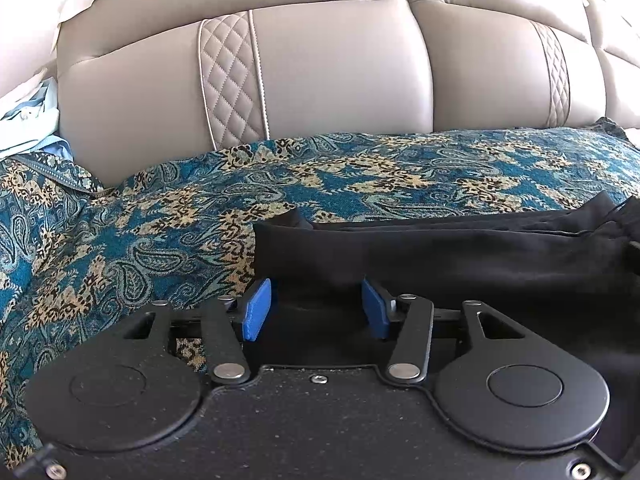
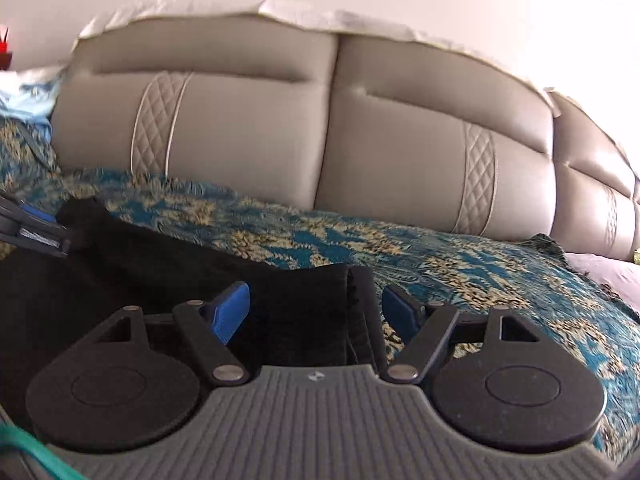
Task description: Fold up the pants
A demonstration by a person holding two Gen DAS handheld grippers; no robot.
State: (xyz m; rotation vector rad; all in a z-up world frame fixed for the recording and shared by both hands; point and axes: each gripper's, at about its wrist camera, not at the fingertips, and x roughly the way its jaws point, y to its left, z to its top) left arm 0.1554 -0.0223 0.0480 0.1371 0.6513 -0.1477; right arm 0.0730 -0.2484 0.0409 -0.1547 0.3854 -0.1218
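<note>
Black pants [image 1: 460, 256] folded on the patterned throw [image 1: 140, 216], left gripper [image 1: 316, 304] jaws parted astride the fold's corner, right gripper [image 2: 316, 312] jaws wide, unclamped over the opposite edge, bare throw stretching beyond toward the sofa backrest [image 2: 240, 128].

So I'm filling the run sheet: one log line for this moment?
stage: fold set down | black pants on teal paisley throw | left gripper jaws open over cloth | right gripper jaws open

Black pants [image 1: 460, 256], teal-and-gold paisley throw [image 1: 140, 216], beige quilted sofa [image 1: 340, 72]
</note>
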